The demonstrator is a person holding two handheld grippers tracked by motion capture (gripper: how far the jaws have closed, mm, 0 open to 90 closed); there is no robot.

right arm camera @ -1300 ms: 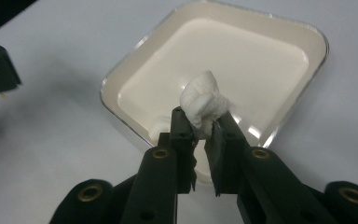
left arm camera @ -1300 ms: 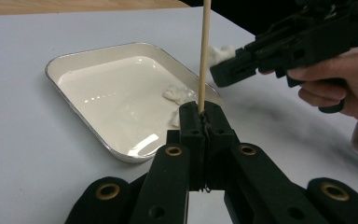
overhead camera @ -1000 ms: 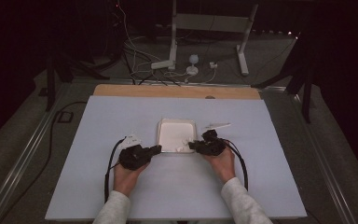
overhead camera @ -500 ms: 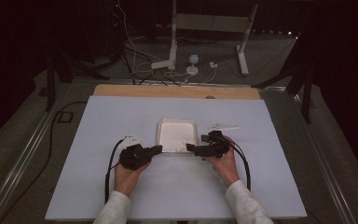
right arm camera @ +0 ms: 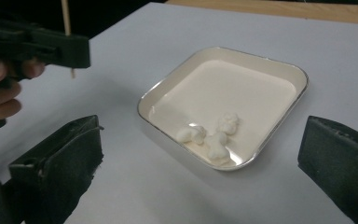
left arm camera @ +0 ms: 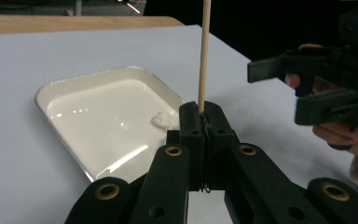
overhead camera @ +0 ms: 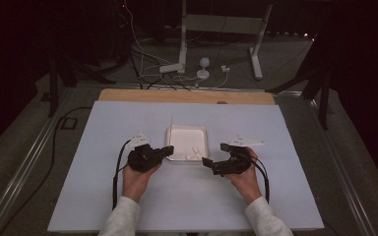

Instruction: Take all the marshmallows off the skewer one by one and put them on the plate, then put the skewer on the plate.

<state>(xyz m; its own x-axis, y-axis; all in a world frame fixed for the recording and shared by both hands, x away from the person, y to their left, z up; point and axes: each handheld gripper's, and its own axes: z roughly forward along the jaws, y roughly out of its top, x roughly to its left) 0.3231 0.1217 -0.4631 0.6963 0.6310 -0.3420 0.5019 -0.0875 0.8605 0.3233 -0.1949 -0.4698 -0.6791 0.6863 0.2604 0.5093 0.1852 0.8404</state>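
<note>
Pulled back from the tray's corner since a second ago, the right gripper (overhead camera: 213, 157) now sits just off the right side of the shallow square white tray with a silvery rim (overhead camera: 206, 135), its black jaws having just been opening to their full spread with nothing between them. In the right gripper view, those jaws stand wide apart at either side of the frame, and three small white puffy pieces (right arm camera: 210, 135) lie clustered in the tray's near corner, free of any pad.

At the tray's left side, the left gripper (overhead camera: 169, 150) has kept its place, its jaws clamped tight on a thin pale wooden skewer (left arm camera: 204, 56). The left gripper view shows the stick rising straight up from between the closed jaw tips, with the tray (left arm camera: 44, 91) just beyond and one white piece (left arm camera: 164, 120) visible near its edge beside the jaws. In the high view the skewer (overhead camera: 171, 121) appears as a faint pale line over the tray's upper left corner.

Both hands (overhead camera: 137, 181) rest low on the pale blue-grey tabletop (overhead camera: 103, 206), white sleeves entering from the bottom. The tray sits near the table's middle, between the two grippers.
</note>
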